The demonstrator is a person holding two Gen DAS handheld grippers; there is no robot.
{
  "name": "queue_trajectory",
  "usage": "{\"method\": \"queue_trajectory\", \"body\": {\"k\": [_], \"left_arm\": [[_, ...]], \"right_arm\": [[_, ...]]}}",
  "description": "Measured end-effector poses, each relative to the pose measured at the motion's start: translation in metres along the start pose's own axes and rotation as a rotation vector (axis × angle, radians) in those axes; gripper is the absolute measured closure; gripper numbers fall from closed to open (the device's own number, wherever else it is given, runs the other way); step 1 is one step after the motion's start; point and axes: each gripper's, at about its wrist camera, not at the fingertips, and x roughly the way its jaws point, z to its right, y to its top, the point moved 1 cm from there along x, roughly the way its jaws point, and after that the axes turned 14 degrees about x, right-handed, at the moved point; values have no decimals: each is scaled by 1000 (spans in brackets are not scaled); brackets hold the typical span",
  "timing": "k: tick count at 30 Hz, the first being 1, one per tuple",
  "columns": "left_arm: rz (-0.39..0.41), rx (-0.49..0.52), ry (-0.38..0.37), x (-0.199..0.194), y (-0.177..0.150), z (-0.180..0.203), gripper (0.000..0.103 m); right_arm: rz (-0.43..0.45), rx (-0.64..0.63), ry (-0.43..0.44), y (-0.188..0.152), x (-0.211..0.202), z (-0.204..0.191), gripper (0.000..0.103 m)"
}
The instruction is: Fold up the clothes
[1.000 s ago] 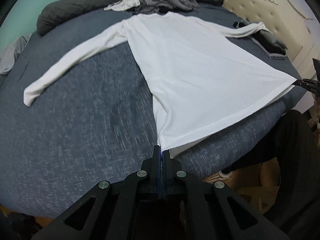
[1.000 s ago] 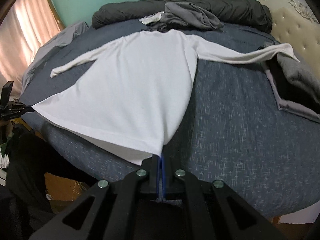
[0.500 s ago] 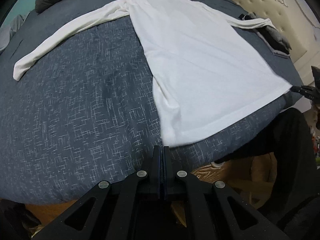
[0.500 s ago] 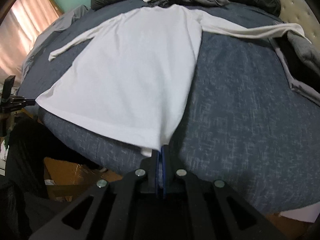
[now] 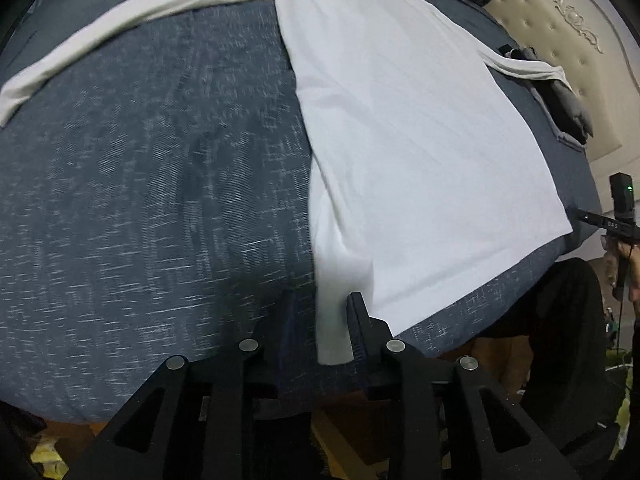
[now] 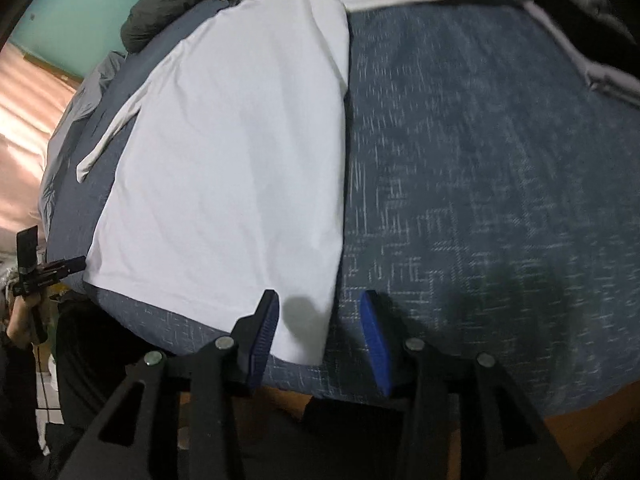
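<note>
A white long-sleeved shirt (image 5: 400, 140) lies spread flat on the dark blue bed (image 5: 140, 200), with both sleeves stretched out sideways. My left gripper (image 5: 324, 314) is low over the bed's near edge and its jaws are opening. One hem corner lies loose between them, and the pads do not press it. In the right wrist view the shirt (image 6: 240, 140) reaches down to my right gripper (image 6: 320, 322). Its blue pads (image 6: 372, 336) are also opening, and the other hem corner rests on the bed between them. Each gripper shows small at the other view's edge.
A folded grey garment (image 5: 568, 108) sits on the bed beside the cream tufted headboard (image 5: 560, 40). A dark rolled duvet (image 6: 160, 12) and loose grey clothes lie along the far side. A lit curtain (image 6: 24, 120) hangs at the left. The person's dark trousers stand at the bed's near edge.
Both grippers sank toward the bed and their jaws, shut on the hem corners before, have parted. The hem now lies on the bed instead of being held up taut.
</note>
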Motion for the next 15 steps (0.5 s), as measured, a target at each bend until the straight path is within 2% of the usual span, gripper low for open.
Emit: {"method": "queue_trajectory", "body": {"k": [6,7,8,9,10,12,15], "left_arm": [[-8,24,-9,10,4,9,76],[-11,34,-2,11,4,10,79],[-8,38,2,10,4,11,92],[2,34,3,8,3,12,95],[11,30,4,5,3,12,95],[35,32,6,-3,2,14,97],[71,34,16,-22,-1,18,98]], "right_arm": [[-42,31,8,3,13,0,60],[-46,30,9,4,14,0,63],[-50,30,9,4,15,0,67],[-55,29,10,4,16,-1,84],[-58,27,10,5,17,-1,96],[-44,14,15,4,14,-4,100],[-21,-6,23,3,8,-9,101]]}}
